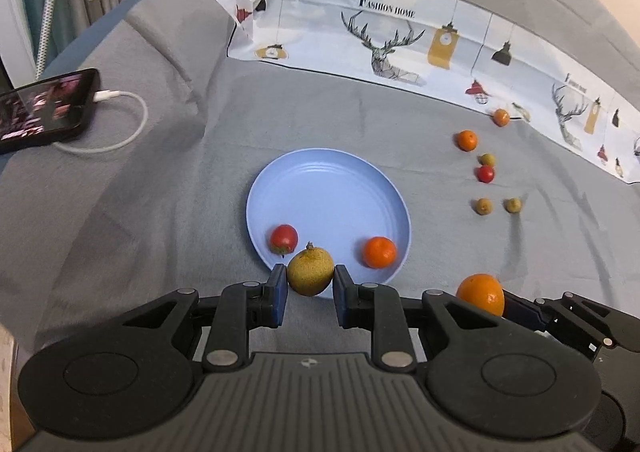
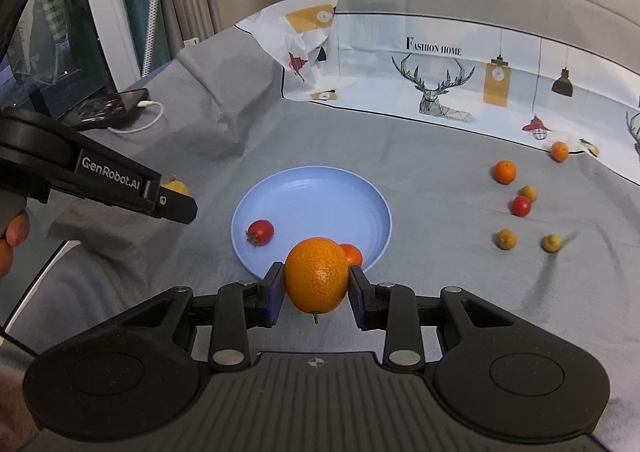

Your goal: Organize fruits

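Note:
My left gripper (image 1: 310, 281) is shut on a yellow-green fruit (image 1: 310, 270) at the near rim of the blue plate (image 1: 328, 188). The plate holds a red tomato (image 1: 283, 238) and a small orange (image 1: 379, 251). My right gripper (image 2: 316, 284) is shut on an orange kumquat (image 2: 317, 281) just above the plate's (image 2: 312, 196) near edge; it also shows in the left wrist view (image 1: 482, 294). The plate's tomato (image 2: 260, 232) and small orange (image 2: 352, 254) show behind it. The left gripper's fruit (image 2: 176, 186) peeks out at left.
Several loose fruits lie on the grey cloth at right: two oranges (image 1: 467, 140), a red tomato (image 1: 485, 174) and small yellow-green ones (image 1: 483, 206). A phone (image 1: 40, 110) with a white cable lies at left. A printed white cloth (image 1: 400, 40) runs along the back.

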Motion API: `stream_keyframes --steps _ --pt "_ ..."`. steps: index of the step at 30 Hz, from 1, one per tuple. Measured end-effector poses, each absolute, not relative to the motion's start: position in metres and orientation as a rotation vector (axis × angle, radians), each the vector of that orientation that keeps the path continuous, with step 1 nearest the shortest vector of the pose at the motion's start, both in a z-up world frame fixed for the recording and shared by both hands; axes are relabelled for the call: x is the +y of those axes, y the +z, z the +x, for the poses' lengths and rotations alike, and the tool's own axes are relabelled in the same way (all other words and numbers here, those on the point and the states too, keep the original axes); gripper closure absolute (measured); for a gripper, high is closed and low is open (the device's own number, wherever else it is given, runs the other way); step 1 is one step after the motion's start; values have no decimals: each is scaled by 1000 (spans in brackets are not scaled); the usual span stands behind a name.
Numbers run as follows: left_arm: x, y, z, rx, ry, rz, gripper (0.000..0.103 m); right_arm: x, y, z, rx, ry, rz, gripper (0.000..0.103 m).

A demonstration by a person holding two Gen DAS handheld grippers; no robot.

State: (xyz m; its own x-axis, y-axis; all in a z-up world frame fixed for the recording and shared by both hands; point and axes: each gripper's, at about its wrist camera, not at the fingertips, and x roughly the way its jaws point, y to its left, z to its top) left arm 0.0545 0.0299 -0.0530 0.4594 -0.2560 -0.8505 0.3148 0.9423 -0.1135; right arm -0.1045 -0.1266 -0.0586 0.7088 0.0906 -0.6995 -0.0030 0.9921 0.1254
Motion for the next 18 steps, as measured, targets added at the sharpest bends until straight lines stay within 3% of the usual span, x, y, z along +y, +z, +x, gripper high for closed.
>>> stream_keyframes --steps 18 --pt "-15 -130 147 1143 -312 176 77 -137 -119 -6 900 70 141 68"
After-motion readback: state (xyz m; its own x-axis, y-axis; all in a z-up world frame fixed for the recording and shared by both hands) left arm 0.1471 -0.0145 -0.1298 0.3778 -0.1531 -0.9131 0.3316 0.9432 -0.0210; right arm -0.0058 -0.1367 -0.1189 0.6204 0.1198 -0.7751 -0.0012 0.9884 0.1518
